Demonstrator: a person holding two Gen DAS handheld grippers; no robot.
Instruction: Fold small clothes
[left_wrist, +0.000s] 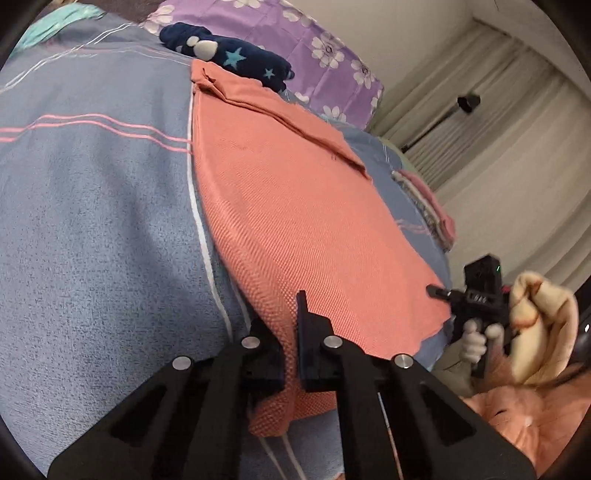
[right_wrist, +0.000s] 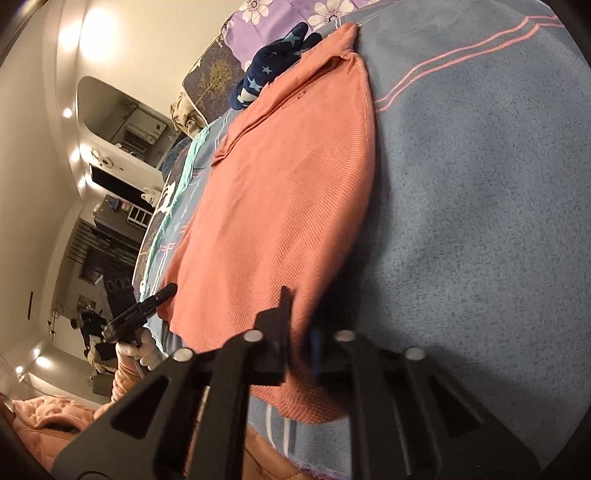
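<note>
Across the blue-grey terry blanket with thin pink and white stripes (left_wrist: 92, 221) lies a salmon-pink knitted polo shirt (left_wrist: 295, 206), spread flat with its collar at the far end and its hem toward both cameras. Its weave is a fine piqué, and one sleeve is folded over the body along the far edge.

At the near hem of that shirt, the left gripper (left_wrist: 291, 332) has its black jaws drawn together on one corner, with a pinch of pink cloth bunched between and below the fingers. At the other hem corner of the shirt, the right gripper (right_wrist: 301, 332) is likewise closed on the fabric, the cloth rising into the narrow gap between its fingers. Each gripper shows in the other's view, beside the shirt's hem, held by a hand in a white glove (left_wrist: 476, 343).

Beyond the shirt's collar sits a bundled navy garment with pale blue stars (left_wrist: 236, 55), touching the collar edge. Further behind the shirt is a purple sheet printed with white flowers (left_wrist: 295, 40). A turquoise cloth (right_wrist: 177, 184) lies along the blanket's edge to the side of the shirt, and off the opposite side rests a small stack of folded pinkish clothes (left_wrist: 428, 206). Pale pleated curtains (left_wrist: 498, 122) hang further off past that stack.
</note>
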